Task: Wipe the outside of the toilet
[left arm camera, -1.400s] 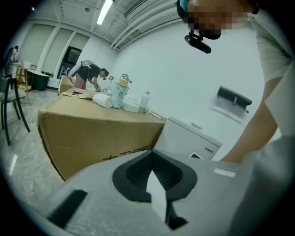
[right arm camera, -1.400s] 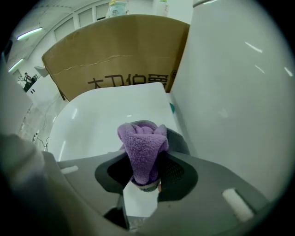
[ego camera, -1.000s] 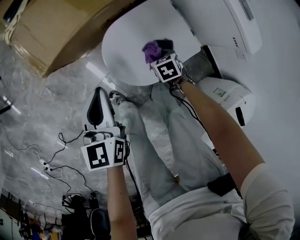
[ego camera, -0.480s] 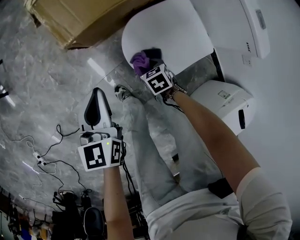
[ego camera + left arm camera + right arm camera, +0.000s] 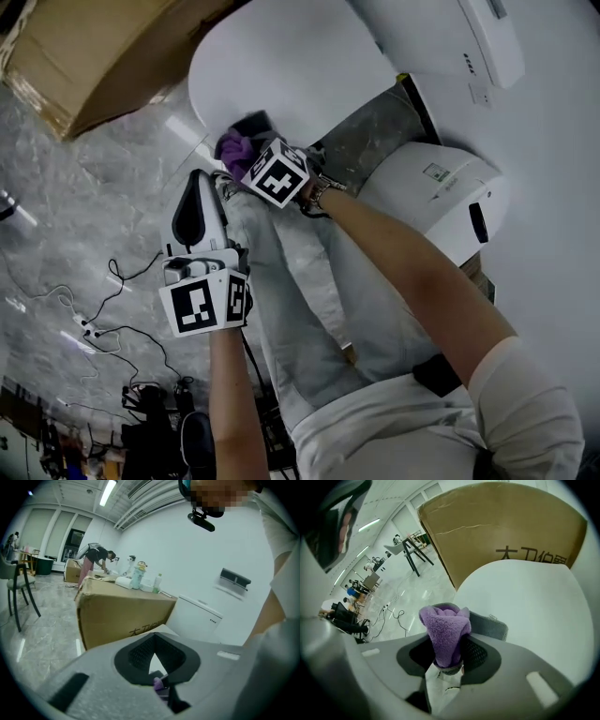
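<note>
In the head view my right tongs (image 5: 246, 142) are clamped on the purple cloth (image 5: 232, 150), which sits against the front rim of the toilet (image 5: 300, 66). The bowl's long axis runs up-right from there, nose toward me. My left tongs (image 5: 199, 204) hang farther off. The left gripper view shows jaws together, holding nothing. In the right gripper view the cloth is bunched between the jaws, with the lid (image 5: 525, 606) just ahead and to the right.

The cardboard box (image 5: 94, 56) stands left of the toilet (image 5: 291, 75). The right tool (image 5: 247, 139) presses the cloth (image 5: 232, 150) against the toilet's near edge. The left tool (image 5: 198, 192) is nearer, apart from it.
</note>
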A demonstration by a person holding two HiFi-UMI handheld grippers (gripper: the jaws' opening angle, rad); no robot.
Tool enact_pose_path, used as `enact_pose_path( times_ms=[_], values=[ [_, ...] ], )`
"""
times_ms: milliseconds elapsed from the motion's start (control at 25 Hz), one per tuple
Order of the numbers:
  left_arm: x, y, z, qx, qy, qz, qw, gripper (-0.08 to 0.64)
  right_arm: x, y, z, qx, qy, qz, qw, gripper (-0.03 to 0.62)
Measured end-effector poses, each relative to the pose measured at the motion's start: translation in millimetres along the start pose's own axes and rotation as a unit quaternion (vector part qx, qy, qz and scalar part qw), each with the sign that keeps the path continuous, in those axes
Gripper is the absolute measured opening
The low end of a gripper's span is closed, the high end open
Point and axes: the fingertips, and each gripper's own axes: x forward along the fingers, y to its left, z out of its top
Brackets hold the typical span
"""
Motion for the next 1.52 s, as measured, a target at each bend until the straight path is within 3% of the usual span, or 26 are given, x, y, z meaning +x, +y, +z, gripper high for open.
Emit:
enact_pose_path(
  times_ms=[200, 480, 600, 680, 920, 1240, 1520],
  values=[
    [41, -70, 15, 0.022, 0.001, -0.031, 0.9993, 0.006, -52, -75, -37, -0.008, -0.015, -0.057, 0.998, 0.146],
    [92, -162, 30, 0.013, -0.016, -0.054, 0.9984, 0.006, -145, -248, -117, 0.058, -0.007, -0.189, 0.980, 0.146],
    [106, -185, 23, 0.017, -0.009, -0.068, 0.9975, 0.006, -167, -295, -139, 0.082, -0.001, -0.226, 0.971, 0.146],
    [111, -193, 19, 0.016, -0.003, -0.074, 0.9971, 0.006, -173, -310, -144, 0.100, -0.003, -0.230, 0.968, 0.147],
    [100, -170, 2, 0.010, 0.014, -0.075, 0.9970, 0.006, -160, -301, -139, 0.141, -0.022, -0.263, 0.954, 0.143],
    [50, -82, -2, 0.009, 0.017, -0.064, 0.9977, 0.006, -114, -217, -124, 0.162, -0.014, -0.250, 0.954, 0.141],
    [-3, 14, 2, 0.019, 0.022, -0.050, 0.9983, 0.006, -64, -125, -87, 0.155, -0.009, -0.240, 0.958, 0.140]
  ],
)
